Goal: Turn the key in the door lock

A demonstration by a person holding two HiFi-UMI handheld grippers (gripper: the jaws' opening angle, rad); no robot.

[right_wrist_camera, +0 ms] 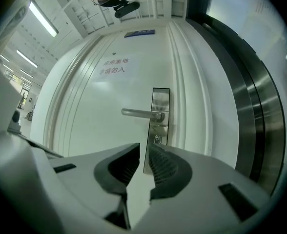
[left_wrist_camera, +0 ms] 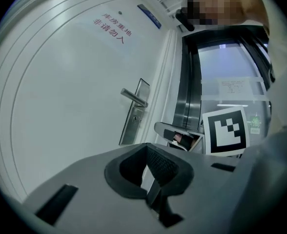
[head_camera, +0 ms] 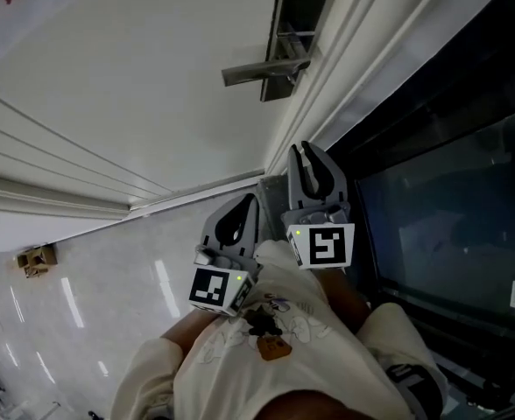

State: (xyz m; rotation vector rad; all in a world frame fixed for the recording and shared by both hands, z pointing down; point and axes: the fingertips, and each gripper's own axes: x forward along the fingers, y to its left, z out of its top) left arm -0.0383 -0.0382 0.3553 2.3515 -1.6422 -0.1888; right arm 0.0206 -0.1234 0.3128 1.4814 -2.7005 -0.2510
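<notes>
The white door (head_camera: 135, 77) carries a steel lock plate (head_camera: 294, 33) with a lever handle (head_camera: 262, 70). In the right gripper view the handle (right_wrist_camera: 139, 113) sits above the lock cylinder (right_wrist_camera: 157, 139); whether a key is in it is too small to tell. My right gripper (head_camera: 304, 154) points at the door some way short of the plate, and its jaws (right_wrist_camera: 144, 161) stand a narrow gap apart with nothing between them. My left gripper (head_camera: 247, 206) hangs lower and to the left, apart from the door, its pads (left_wrist_camera: 152, 175) together and empty. The left gripper view also shows the right gripper (left_wrist_camera: 180, 134).
A steel door frame and dark glass panel (head_camera: 441, 191) run along the right of the door. Pale glossy floor (head_camera: 109, 296) lies below, with a small brown box (head_camera: 36, 258) at the far left. Red lettering (right_wrist_camera: 113, 66) is on the door. The person's light shirt (head_camera: 266, 357) fills the bottom.
</notes>
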